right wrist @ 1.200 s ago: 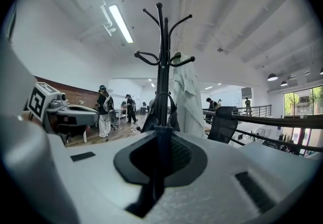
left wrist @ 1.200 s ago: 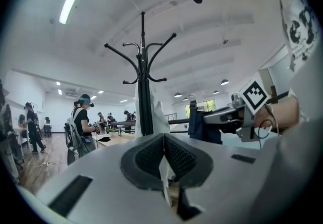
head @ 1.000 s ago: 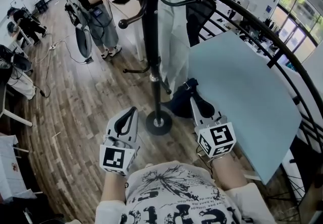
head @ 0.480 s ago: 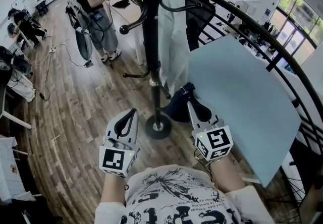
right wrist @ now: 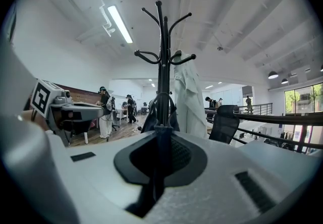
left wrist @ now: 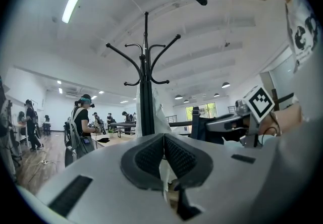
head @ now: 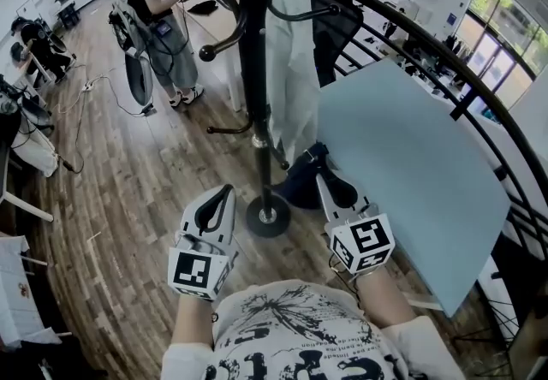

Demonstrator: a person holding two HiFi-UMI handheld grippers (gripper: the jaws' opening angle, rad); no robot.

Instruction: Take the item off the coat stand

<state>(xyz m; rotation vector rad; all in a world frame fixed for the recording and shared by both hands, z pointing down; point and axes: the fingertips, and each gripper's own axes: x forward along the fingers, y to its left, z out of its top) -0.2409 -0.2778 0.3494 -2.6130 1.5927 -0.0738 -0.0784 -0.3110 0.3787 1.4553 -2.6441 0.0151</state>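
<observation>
Coat stand (head: 254, 79): black pole, straight ahead of both grippers.
White garment (head: 289, 53): hangs from an upper hook, draped down the stand's right side.
Handling: probably light, soft and limp; likely to slump once freed.
Hold: pinch a fold near the collar, just under the hook, then lift clear.
Left gripper (head: 226, 190): clenched, empty, short of the stand, left of the pole.
Right gripper (head: 323, 169): clenched, empty, right of the pole.

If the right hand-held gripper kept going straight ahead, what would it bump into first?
Probably the dark bag low on the coat stand pole, straight ahead of the right hand-held gripper. The white coat hangs off to one side. Depth is hard to judge.
</observation>
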